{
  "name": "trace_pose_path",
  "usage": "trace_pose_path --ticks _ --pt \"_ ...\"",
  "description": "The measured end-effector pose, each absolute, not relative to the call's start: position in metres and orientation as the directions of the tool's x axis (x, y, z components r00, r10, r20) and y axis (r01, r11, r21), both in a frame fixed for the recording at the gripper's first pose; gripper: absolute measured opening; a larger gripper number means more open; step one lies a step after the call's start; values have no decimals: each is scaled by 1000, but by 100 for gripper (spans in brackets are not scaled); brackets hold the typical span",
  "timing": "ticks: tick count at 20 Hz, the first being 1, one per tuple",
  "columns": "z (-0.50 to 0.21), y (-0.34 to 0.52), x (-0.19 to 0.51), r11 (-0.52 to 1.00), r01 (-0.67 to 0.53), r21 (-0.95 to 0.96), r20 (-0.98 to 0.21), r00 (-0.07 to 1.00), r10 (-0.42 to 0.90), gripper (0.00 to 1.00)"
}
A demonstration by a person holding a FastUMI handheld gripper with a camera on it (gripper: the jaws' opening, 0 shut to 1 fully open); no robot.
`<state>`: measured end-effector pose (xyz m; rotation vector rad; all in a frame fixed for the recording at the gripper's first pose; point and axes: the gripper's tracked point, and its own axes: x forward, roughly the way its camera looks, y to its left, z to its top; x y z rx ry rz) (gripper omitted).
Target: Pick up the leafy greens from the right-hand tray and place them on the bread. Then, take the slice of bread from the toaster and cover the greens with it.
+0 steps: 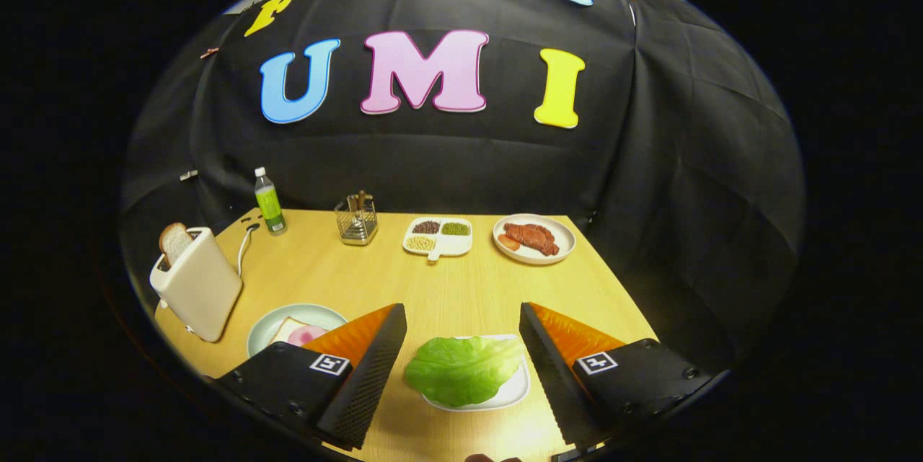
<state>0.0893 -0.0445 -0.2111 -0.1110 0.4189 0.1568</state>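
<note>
A green lettuce leaf lies on a white tray between my two fingers. My gripper is open, with one finger on each side of the leaf and touching nothing. To the left of the left finger a pale green plate holds a bread slice with a pink slice on top, partly hidden by that finger. Further left stands a cream toaster with a slice of bread sticking out of its slot.
At the back of the wooden table stand a green bottle, a wire basket, a divided white dish of grains and a plate of meat. The toaster's white cord runs toward the bottle.
</note>
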Motion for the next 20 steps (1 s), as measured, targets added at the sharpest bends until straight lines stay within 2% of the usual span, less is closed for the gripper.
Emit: trace_pose_path --ticks 9,17,20 --pt "-319 -69 106 985 -147 -94 -605 794 60 98" --pt "-368 -66 101 990 -141 -19 -718 691 84 98" --pt "-374 -66 104 989 -144 -26 -720 690 82 99"
